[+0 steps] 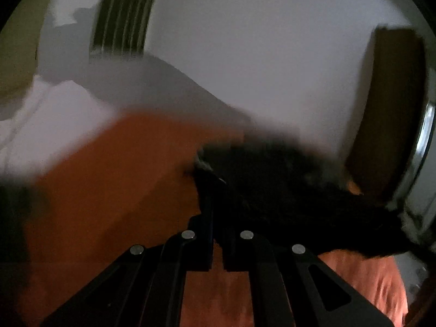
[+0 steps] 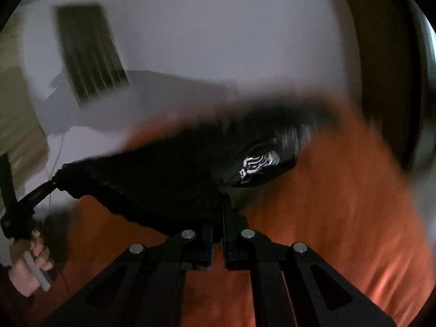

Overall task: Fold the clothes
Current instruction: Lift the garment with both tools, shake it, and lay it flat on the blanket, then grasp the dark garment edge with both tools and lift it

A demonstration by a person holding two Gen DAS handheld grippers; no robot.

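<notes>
Left wrist view: the left gripper [image 1: 216, 212] is seen from behind, its two black fingers [image 1: 207, 218] pressed together on the edge of a black garment [image 1: 272, 185]. The cloth is pinched at the fingertips and is spread away to the right, where it hangs dark and blurred above an orange bed cover [image 1: 109, 185]. The cover fills the near and left part of the scene. White bedding [image 1: 49, 120] is seen at the far left, and a pale wall [image 1: 259, 54] behind it carries a slatted vent [image 1: 122, 13]. A brown wooden panel [image 1: 387, 109] stands at the far right.

Right wrist view: the right gripper [image 2: 218, 212] is closed on the same black garment [image 2: 163, 174], whose edge is caught between the fingers [image 2: 227, 218] just at their tips. From there the cloth is stretched up and to the left, clear of the bed cover [image 2: 340, 204], and its other end is held by the left gripper [image 2: 51, 184] at the far left. A hand [image 2: 30, 261] is wrapped around that gripper's handle at the lower left. A white printed design [image 2: 259, 164] is shown on the cloth just right of centre. The slatted vent [image 2: 90, 51] on the wall [image 2: 231, 27] is seen at the upper left, and a brown wooden panel [image 2: 381, 54] at the right. Much of this view is smeared by motion.
</notes>
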